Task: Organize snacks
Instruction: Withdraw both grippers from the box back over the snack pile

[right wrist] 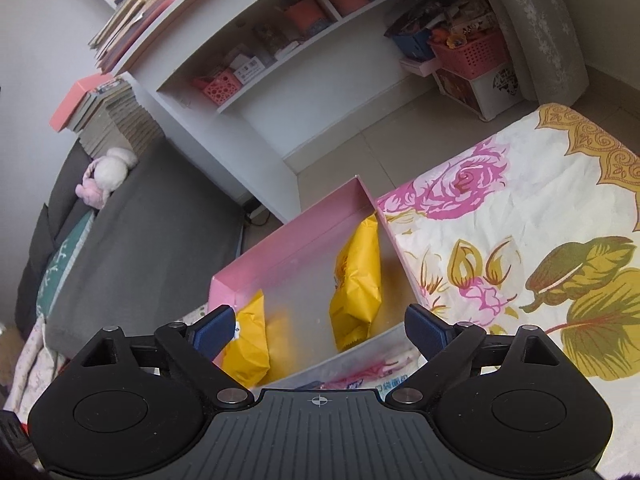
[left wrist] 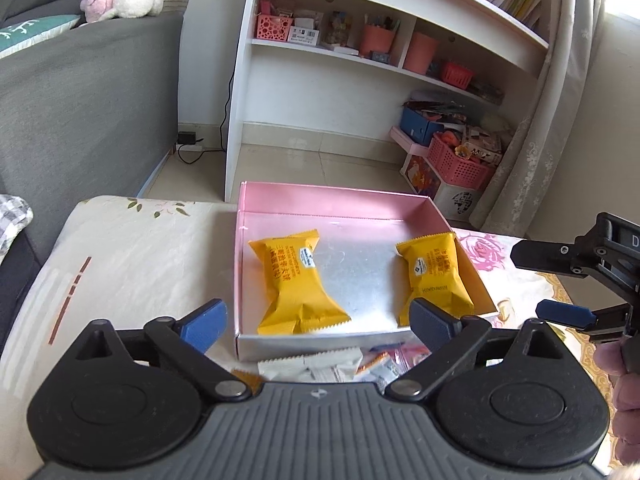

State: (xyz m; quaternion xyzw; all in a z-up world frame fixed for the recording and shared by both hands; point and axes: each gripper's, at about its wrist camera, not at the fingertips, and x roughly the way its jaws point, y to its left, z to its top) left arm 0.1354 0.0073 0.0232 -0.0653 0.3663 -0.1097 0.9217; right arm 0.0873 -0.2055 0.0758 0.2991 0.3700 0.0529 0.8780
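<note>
Both grippers hang over the near edge of the pink box (left wrist: 340, 200), jaws spread wide and holding nothing. Seen from its own camera, the left gripper (left wrist: 320, 322) has its blue pads apart with the front wall of the box between them. The right gripper (right wrist: 318, 330) stands just as wide, and it also shows at the right edge of the left view, off the box's right side, with part of a hand (left wrist: 624, 392) below it.

Inside the box lie two yellow snack packets, well apart: one (left wrist: 298, 282) toward its left side, the other (left wrist: 436, 276) against its right wall. Just outside the box's front wall sits a small heap of other wrapped snacks (left wrist: 340, 364), white and pink, partly hidden by the left gripper's body. Under the box is a tabletop covered with a flowered cloth (right wrist: 520, 220). Beyond the box stands a white shelf unit (left wrist: 360, 60).
</note>
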